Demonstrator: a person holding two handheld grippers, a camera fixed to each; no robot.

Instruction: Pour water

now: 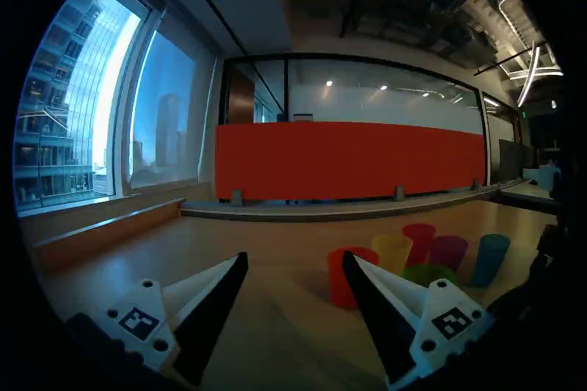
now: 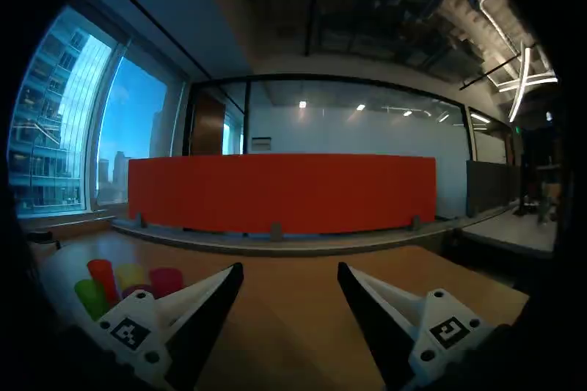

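Left gripper view: upright coloured cups (image 1: 429, 273)

Both low over table (image 1: 286, 259), facing partition (image 1: 345, 160)

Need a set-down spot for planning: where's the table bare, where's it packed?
Left gripper view: bare table from the window ledge to the orange cup; packed right of it, the other cups bunch together. Right gripper view: open table ahead of the right tongs up to the orange divider.
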